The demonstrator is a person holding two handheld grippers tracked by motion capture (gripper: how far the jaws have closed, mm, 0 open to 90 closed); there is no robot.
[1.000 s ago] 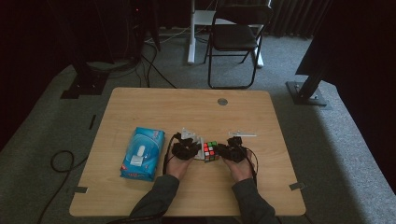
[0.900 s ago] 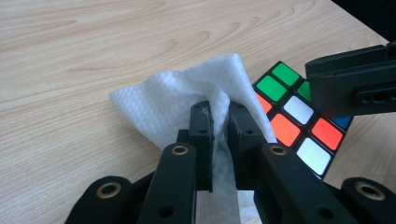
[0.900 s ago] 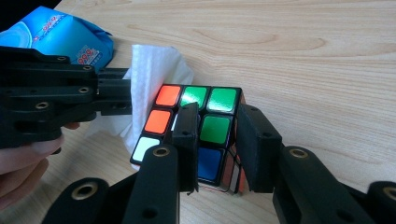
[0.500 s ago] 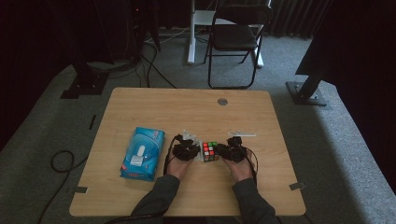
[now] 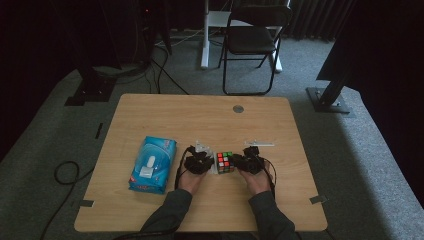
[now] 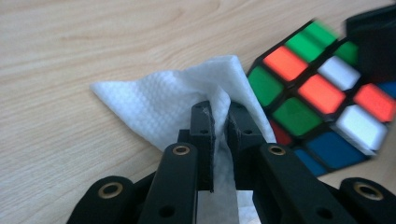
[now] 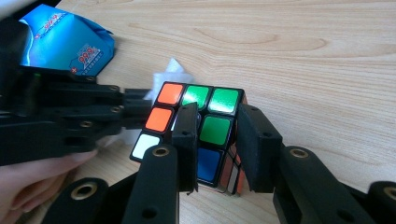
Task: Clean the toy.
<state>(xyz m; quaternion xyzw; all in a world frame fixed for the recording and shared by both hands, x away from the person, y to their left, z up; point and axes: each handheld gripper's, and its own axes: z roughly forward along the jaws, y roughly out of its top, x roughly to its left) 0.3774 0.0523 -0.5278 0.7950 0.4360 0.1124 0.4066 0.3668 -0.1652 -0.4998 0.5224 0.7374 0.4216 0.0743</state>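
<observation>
A scrambled colour cube (image 5: 225,162) stands on the wooden table (image 5: 200,115) between my two hands. My right gripper (image 7: 218,112) is shut on the cube (image 7: 205,126), one jaw on each side of it. My left gripper (image 6: 219,109) is shut on a white tissue (image 6: 163,102), pinched between its pads. The tissue lies against the cube's (image 6: 322,98) left side. In the high view the left gripper (image 5: 207,162) and right gripper (image 5: 238,162) flank the cube closely. The tissue (image 7: 173,70) pokes out behind the cube in the right gripper view.
A blue pack of wipes (image 5: 152,164) lies left of my hands, also seen as the pack (image 7: 65,39) in the right gripper view. A thin pale strip (image 5: 259,144) rests just beyond the right hand. A round grommet (image 5: 238,108) sits near the far edge. A folding chair (image 5: 250,40) stands beyond the table.
</observation>
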